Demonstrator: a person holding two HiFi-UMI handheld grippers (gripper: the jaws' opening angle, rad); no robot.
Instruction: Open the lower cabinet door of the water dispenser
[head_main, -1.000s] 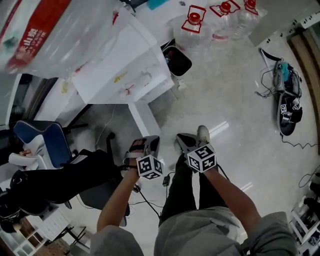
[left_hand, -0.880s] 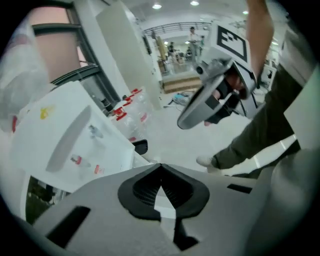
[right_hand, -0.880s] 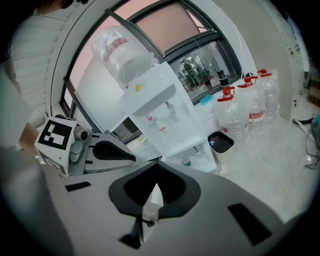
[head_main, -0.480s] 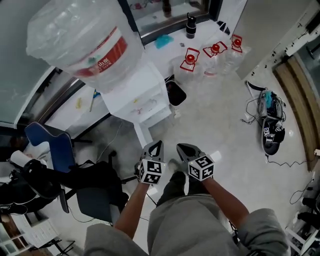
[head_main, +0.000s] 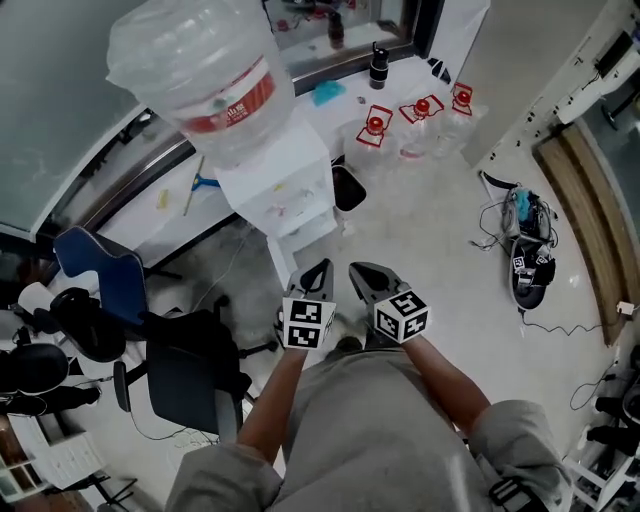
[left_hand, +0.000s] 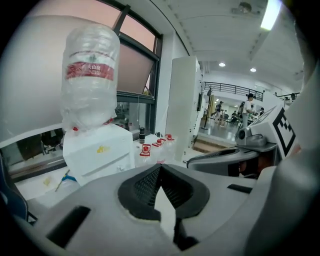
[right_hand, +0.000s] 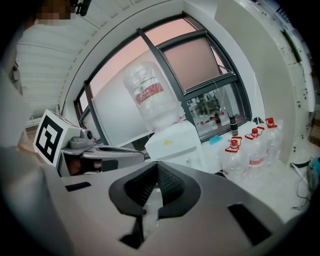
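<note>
Okay, left gripper (left_hand: 161, 169): I read the jaws fully closed, pads together, nothing between them.
right gripper (right_hand: 156, 166): same here, jaws pressed together, nothing held.
pose: in the head view I see both held out in front of the person's torso, side by side, close but not touching, tips pointing toward the dispenser.
water dispenser (head_main: 285, 200): white unit just beyond the jaw tips and slightly left in the head view. Neither gripper touches it.
lower cabinet door (head_main: 282, 262): low on the dispenser's front, on the side facing the grippers. From above I get only a narrow foreshortened strip, and in both gripper views the gripper body covers it. I can't tell whether it's shut or ajar.
water bottle (head_main: 200, 70): big clear one with a red label, upended on top of the dispenser.
jugs (head_main: 377, 135): three smaller clear ones with red caps, standing on the floor to the dispenser's right.
dark bin (head_main: 347, 187): just beside the dispenser, between it and the jugs.
blue chair (head_main: 100, 280): off to the left, well apart from the grippers.
cable tangle (head_main: 525, 262): on the floor far right, with a marker-tagged device in it.
</note>
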